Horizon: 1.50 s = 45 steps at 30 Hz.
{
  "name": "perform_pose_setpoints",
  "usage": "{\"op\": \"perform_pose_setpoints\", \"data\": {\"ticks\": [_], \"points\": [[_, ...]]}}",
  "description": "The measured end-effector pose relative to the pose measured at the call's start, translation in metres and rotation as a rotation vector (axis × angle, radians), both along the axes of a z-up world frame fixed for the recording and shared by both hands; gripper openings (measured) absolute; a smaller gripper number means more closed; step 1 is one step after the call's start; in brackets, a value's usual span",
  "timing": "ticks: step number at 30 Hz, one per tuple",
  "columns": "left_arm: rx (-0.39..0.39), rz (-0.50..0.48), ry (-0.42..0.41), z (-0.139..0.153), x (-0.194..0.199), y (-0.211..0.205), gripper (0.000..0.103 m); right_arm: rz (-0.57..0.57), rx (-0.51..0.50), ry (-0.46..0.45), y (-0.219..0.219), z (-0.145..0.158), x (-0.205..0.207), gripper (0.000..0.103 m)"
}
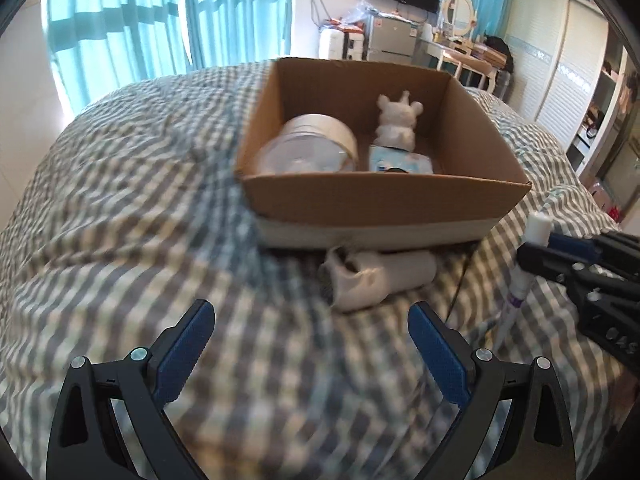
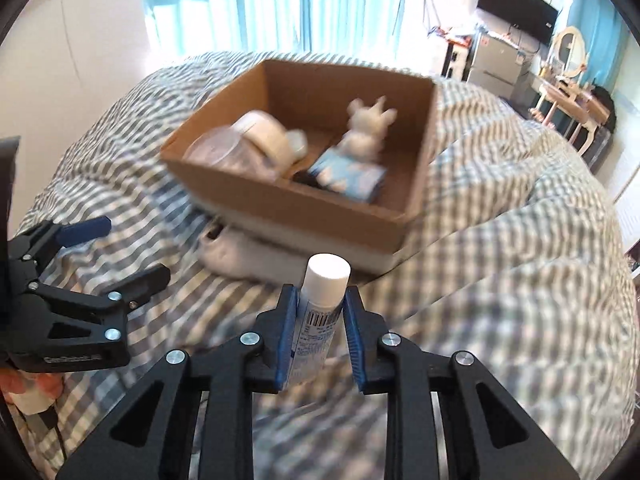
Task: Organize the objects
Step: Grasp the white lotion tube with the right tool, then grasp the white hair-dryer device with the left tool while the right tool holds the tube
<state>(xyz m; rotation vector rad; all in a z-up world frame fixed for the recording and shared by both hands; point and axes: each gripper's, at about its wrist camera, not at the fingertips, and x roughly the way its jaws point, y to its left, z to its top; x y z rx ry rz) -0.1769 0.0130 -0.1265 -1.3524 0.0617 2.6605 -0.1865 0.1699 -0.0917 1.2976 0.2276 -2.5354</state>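
Cardboard box point(image 2: 304, 204) on bed point(image 2: 500, 240) holds tape roll point(image 2: 264, 132), white figurine point(image 2: 366, 128), blue packet point(image 2: 348, 176). Right claw point(image 2: 320, 320) clamped on white-capped tube point(image 2: 320, 312), near box front. Left claw point(image 1: 310, 344) spread apart, empty.

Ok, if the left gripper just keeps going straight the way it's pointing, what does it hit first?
Most likely the white hair dryer lying on the checked bedspread, directly ahead of the open left gripper. The cardboard box sits right behind it. Depth is hard to judge through the fisheye.
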Motion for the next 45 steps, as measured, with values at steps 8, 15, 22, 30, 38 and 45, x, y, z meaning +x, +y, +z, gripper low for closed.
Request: {"op": "perform_pose_setpoints", "data": {"ticks": [8, 15, 22, 30, 38, 45], "points": [[-0.046, -0.081, -0.108, -0.046, -0.043, 0.030, 0.100, 0.018, -0.122, -0.048, 0.019, -0.017, -0.010, 0.023], [-0.048, -0.151, -0.097, -0.062, -0.055, 0.048, 0.100, 0.023, -0.184, -0.071, 0.022, -0.028, -0.013, 0.023], [-0.097, -0.277, -0.016, -0.049, -0.026, 0.070, 0.066, -0.001, -0.190, -0.050, 0.028, -0.024, -0.004, 0.023], [-0.069, -0.298, -0.012, -0.040, -0.020, 0.067, 0.058, -0.033, -0.157, -0.034, 0.032, -0.018, 0.007, 0.023], [-0.101, -0.266, -0.004, -0.022, 0.001, 0.065, 0.057, -0.055, -0.106, -0.001, 0.031, -0.008, 0.020, 0.023], [-0.096, -0.244, 0.029, 0.003, 0.032, 0.066, 0.057, -0.049, -0.073, 0.051, 0.021, 0.010, 0.036, 0.022]]}}
